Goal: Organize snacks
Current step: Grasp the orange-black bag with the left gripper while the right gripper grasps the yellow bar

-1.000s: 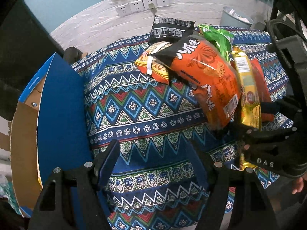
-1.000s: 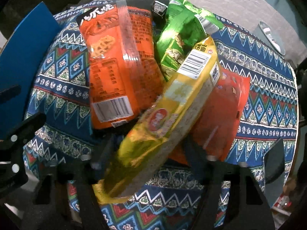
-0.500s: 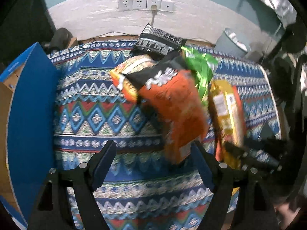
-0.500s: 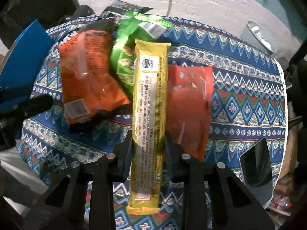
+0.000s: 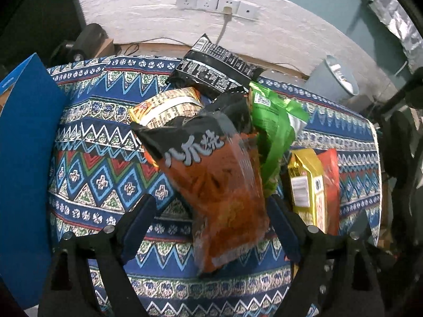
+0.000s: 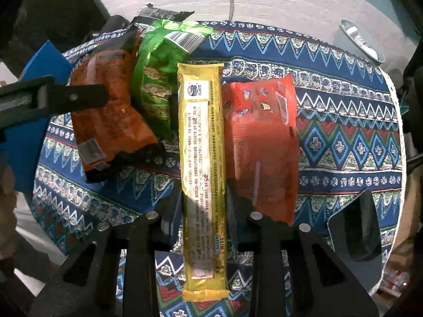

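My right gripper (image 6: 202,200) is shut on a long yellow packet (image 6: 202,145), held lengthwise above the patterned tablecloth. My left gripper (image 5: 211,206) is open, its fingers on either side of the lower end of an orange and black bag (image 5: 222,192), not closed on it. That bag also shows in the right wrist view (image 6: 111,116). A green bag (image 6: 158,71), a red bag (image 6: 264,142), a black bag (image 5: 214,71) and a gold bag (image 5: 166,105) lie in a pile on the table.
A blue cardboard box (image 5: 23,158) stands at the table's left edge. A grey bin (image 5: 335,79) stands beyond the table's far right. A dark flat object (image 6: 354,227) lies near the right edge. Wall sockets (image 5: 216,2) are behind.
The left gripper has moved right and over the orange bag, which now lies between its fingers. The right gripper has straightened and steadied the yellow packet.
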